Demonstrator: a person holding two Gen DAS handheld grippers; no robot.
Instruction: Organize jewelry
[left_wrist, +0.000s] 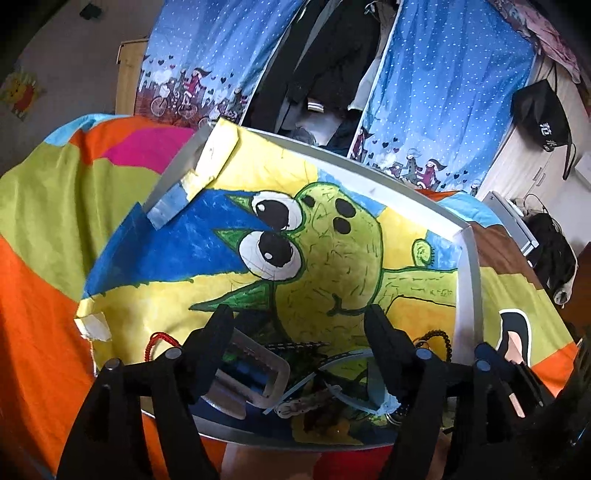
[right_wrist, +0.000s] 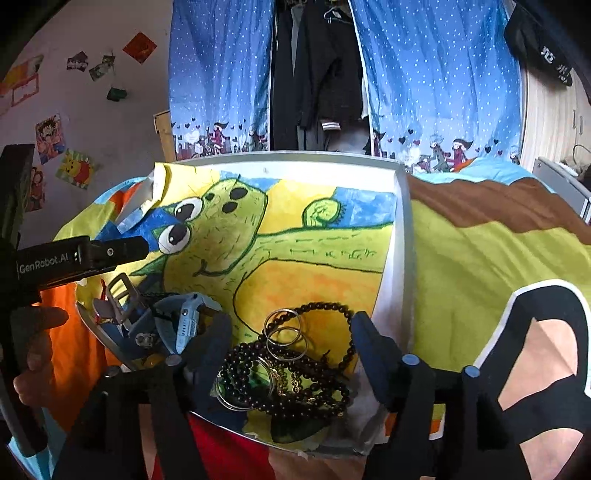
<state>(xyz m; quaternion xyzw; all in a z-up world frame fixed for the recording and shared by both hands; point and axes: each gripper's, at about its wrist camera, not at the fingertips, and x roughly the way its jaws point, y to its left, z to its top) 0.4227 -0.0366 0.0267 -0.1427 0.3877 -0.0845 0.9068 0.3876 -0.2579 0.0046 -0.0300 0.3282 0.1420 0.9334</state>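
Left wrist view: your left claw (left_wrist: 299, 332) is spread wide, nothing pinched, over the near end of the tray (left_wrist: 468, 280). The tray, lined with a painted cactus picture (left_wrist: 332, 251), lies on a bed under a bright patchwork cover (left_wrist: 48, 206). Between the fingers you have a silver belt buckle (left_wrist: 258, 373) and a pale blue strap (left_wrist: 343, 369). A red cord (left_wrist: 153, 345) sits at the near left. Only the far arc of the dark bead bracelet (left_wrist: 441, 341) shows, at the tray's right wall.

Right wrist view: your right claw (right_wrist: 291, 332) is likewise spread, gripping nothing, above the jewelry heap at the tray's (right_wrist: 402, 236) near right corner. Here you see what the other view hides: coiled dark bead bracelets (right_wrist: 317, 391) and silver rings (right_wrist: 286, 332) lying on them. A blue watch (right_wrist: 186, 323) lies to the left, with the buckle (right_wrist: 123, 291) beyond it. Your left claw (right_wrist: 122, 251) enters from the left, above the tray's left end, with a hand (right_wrist: 35, 350) below it.
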